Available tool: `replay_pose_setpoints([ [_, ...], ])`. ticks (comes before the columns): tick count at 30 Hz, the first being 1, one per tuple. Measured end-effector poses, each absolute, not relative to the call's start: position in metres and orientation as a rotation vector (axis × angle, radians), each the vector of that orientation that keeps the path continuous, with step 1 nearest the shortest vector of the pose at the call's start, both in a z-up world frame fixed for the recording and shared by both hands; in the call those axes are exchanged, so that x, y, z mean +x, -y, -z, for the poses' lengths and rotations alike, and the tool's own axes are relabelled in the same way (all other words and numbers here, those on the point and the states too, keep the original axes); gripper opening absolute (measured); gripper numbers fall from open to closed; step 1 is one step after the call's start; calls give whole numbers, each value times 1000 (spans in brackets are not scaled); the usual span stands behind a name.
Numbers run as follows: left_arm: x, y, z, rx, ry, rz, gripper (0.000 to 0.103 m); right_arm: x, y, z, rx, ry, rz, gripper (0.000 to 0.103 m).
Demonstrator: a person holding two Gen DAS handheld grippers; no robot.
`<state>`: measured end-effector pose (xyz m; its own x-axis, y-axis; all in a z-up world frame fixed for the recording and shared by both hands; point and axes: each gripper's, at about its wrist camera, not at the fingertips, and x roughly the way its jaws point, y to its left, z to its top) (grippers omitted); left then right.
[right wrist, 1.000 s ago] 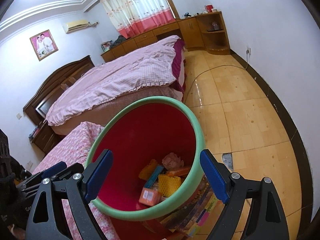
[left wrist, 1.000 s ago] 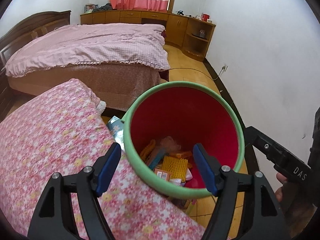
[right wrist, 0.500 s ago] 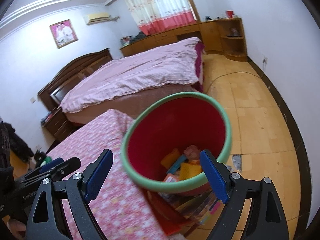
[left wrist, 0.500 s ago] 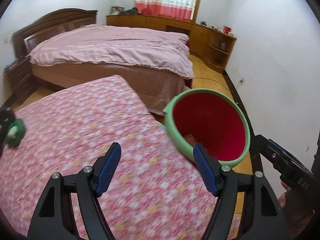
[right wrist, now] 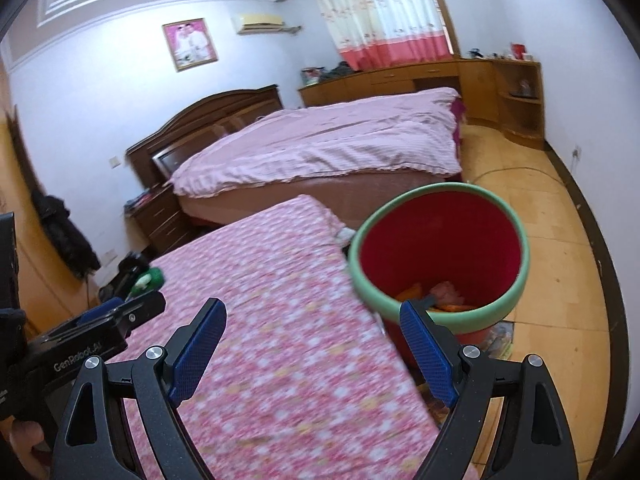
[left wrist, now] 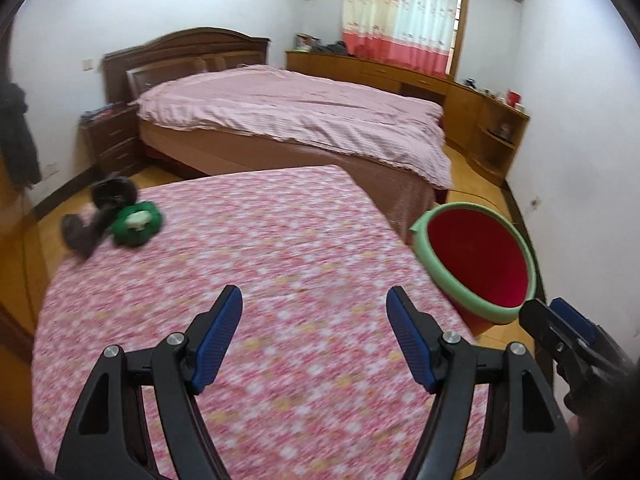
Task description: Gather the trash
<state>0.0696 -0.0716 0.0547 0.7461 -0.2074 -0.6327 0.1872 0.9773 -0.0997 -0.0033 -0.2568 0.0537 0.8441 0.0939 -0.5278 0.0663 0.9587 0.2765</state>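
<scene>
A red bin with a green rim (left wrist: 480,258) stands on the floor at the right edge of a table covered in pink floral cloth (left wrist: 248,264). It also shows in the right wrist view (right wrist: 440,248), with orange and pink trash at its bottom. A green crumpled item (left wrist: 136,222) lies at the table's far left beside a dark object (left wrist: 108,200). My left gripper (left wrist: 314,334) is open and empty above the cloth. My right gripper (right wrist: 312,350) is open and empty, between the cloth and the bin.
A large bed with a pink cover (left wrist: 296,120) stands behind the table. Wooden cabinets (left wrist: 488,120) line the far wall and right corner. A nightstand (left wrist: 112,140) sits left of the bed. Colourful papers (right wrist: 498,338) lie on the tiled floor by the bin.
Both grippers have pulled back and swung left, away from the bin. The table top and the green item at its far left have come into view. Both stay open and empty.
</scene>
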Motion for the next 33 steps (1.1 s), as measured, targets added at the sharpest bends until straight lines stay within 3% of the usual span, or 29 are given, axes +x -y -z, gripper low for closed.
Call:
replay_pose_setpoints([
  [33,4,3,-61,-106,-586,-8,74,-37,192,-57,194,-514,-99,89],
])
